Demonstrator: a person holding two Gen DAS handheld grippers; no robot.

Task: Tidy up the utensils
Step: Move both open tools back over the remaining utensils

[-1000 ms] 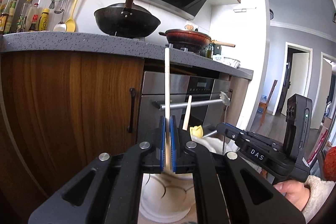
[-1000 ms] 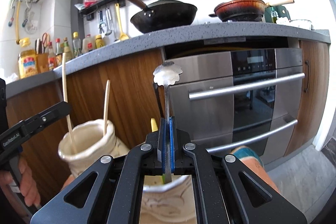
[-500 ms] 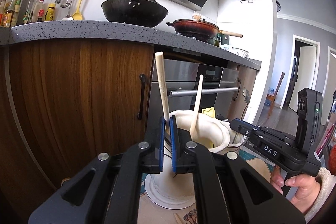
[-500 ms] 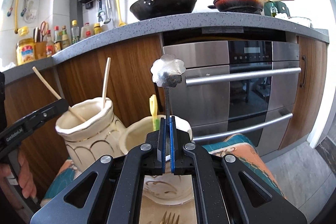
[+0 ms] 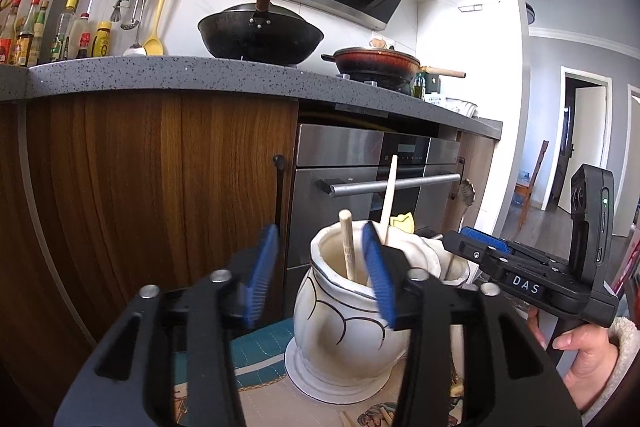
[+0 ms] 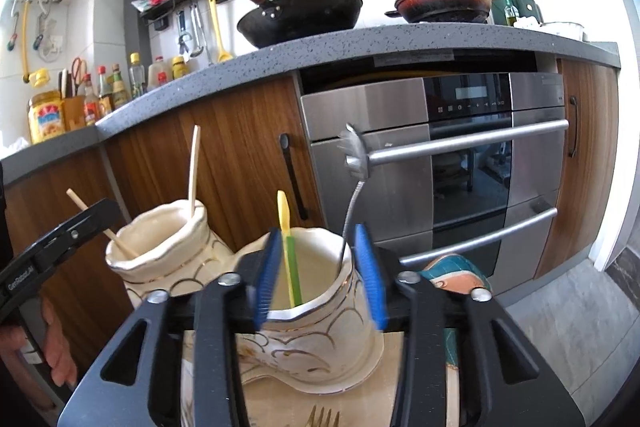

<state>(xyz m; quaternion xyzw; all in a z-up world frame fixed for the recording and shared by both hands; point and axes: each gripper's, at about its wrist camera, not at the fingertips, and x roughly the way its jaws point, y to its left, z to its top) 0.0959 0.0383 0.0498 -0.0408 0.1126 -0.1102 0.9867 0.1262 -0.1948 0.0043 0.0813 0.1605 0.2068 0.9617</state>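
1. Blue-padded fingers of the left gripper point(image 5: 318, 267) stand wide apart and hold nothing. The left pad point(image 5: 262, 273) is clear of every object; the right pad overlaps the rim of the left jar point(image 5: 340, 331) in the view, and contact cannot be confirmed.
2. Inside the left jar, a thick wooden stick point(image 5: 347, 247) leans between the spread fingers, touching neither. A thinner wooden stick point(image 5: 388, 201) rises behind the right pad.
3. The left jar stands on a round white coaster point(image 5: 320, 385), which lies on a patterned mat point(image 5: 264, 347).
4. In the right wrist view, the left jar point(image 6: 160, 259) stands just beside the right jar point(image 6: 320, 311), to its left.
5. The right gripper point(image 6: 316, 271) is also fully spread and empty. Its pads sit on either side of the right jar's mouth.
6. A yellow-green utensil point(image 6: 289, 259) stands in the right jar, near the left pad point(image 6: 266, 275).
7. A metal pasta server point(image 6: 354, 167) leans against the jar's right rim, close to the right pad; whether they touch cannot be determined.
8. A gold fork point(image 6: 322, 419) lies on the mat below the right jar.
9. The oven point(image 6: 460, 163) stands behind both jars.
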